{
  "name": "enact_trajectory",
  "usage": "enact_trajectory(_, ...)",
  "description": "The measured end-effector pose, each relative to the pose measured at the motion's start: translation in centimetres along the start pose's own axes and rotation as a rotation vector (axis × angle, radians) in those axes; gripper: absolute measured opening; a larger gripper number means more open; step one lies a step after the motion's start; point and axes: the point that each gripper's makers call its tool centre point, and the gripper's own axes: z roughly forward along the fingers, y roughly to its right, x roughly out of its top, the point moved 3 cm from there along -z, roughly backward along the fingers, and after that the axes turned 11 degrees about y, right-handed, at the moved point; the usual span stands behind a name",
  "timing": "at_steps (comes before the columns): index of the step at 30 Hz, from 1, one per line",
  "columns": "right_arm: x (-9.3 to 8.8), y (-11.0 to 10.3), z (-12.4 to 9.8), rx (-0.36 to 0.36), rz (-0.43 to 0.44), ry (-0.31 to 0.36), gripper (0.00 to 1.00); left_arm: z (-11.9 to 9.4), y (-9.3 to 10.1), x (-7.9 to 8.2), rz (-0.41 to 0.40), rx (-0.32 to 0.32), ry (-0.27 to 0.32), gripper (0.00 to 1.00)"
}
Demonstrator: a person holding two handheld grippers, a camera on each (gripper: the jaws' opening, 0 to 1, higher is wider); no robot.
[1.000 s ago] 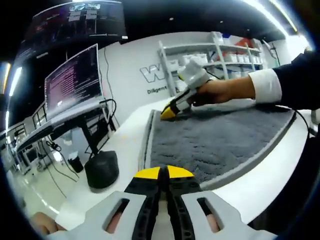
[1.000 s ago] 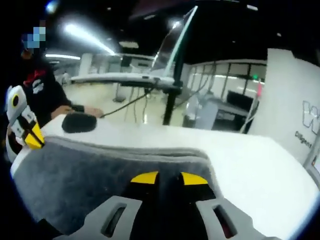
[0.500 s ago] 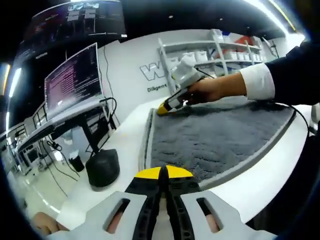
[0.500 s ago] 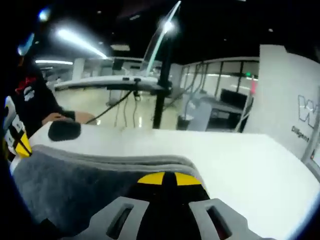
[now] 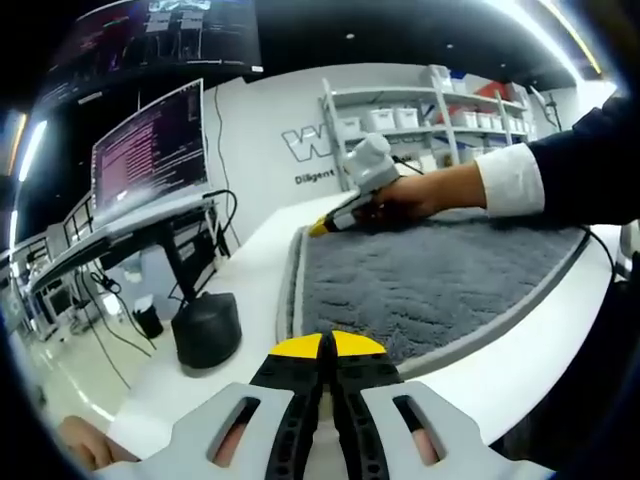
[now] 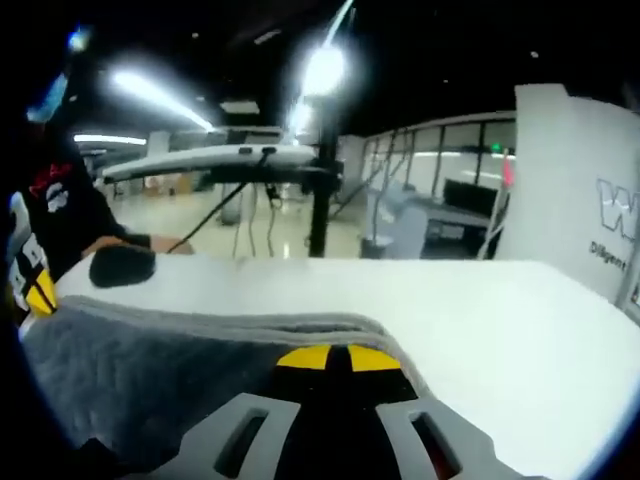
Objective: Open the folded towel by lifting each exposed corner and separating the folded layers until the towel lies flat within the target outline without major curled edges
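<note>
A grey towel [image 5: 430, 285] with a paler border lies spread on the white table [image 5: 250, 290]. My left gripper [image 5: 323, 345] sits at its near corner, yellow tips pressed together over the edge, which hides the corner itself. At the far corner a hand holds my right gripper [image 5: 322, 228], its tip on the towel's edge. In the right gripper view the towel [image 6: 150, 370] runs left from my right gripper [image 6: 335, 357], shut with the corner's edge at its tips. The left gripper [image 6: 38, 290] shows at the far left of that view.
A black round monitor base [image 5: 205, 328] stands on the table left of the towel, with screens [image 5: 150, 150] above it. White shelving [image 5: 420, 110] stands behind the table. The person's sleeve [image 5: 560, 170] reaches across the towel's right side. Bare tabletop [image 6: 480, 310] extends beyond the corner.
The right gripper's jaws have come together at the far corner, and it has shifted slightly outward along the towel's edge. The left gripper has stayed put.
</note>
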Motion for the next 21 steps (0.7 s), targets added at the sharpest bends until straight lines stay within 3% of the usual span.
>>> enact_trajectory(4,0.1,0.1,0.0,0.003,0.027,0.003,0.00,-0.1,0.0,0.0,-0.005,-0.002,0.000,0.01)
enact_trajectory(6,0.2,0.1,0.1,0.005,-0.005,-0.004,0.00,0.0,-0.1,0.1,-0.005,-0.031,0.018,0.01)
enact_trajectory(8,0.3,0.0,0.0,0.007,-0.019,-0.002,0.00,0.1,0.0,0.4,-0.035,-0.062,0.056,0.07)
enact_trajectory(9,0.4,0.3,0.0,0.004,-0.009,0.001,0.00,0.1,-0.2,0.6,-0.071,-0.058,0.069,0.15)
enact_trajectory(11,0.6,0.8,0.1,0.003,0.017,0.003,0.00,0.1,-0.5,0.8,-0.125,-0.058,0.085,0.20)
enact_trajectory(18,1.5,0.8,-0.4,-0.004,-0.002,0.024,0.07,0.5,-0.5,1.0,-0.112,-0.072,0.080,0.29)
enact_trajectory(19,1.6,0.9,-0.5,-0.010,-0.012,0.022,0.08,0.4,-0.4,1.1,-0.118,-0.082,0.080,0.30)
enact_trajectory(21,1.9,1.5,-1.2,-0.049,-0.113,0.015,0.09,0.4,-0.7,1.3,-0.136,-0.048,0.079,0.33)
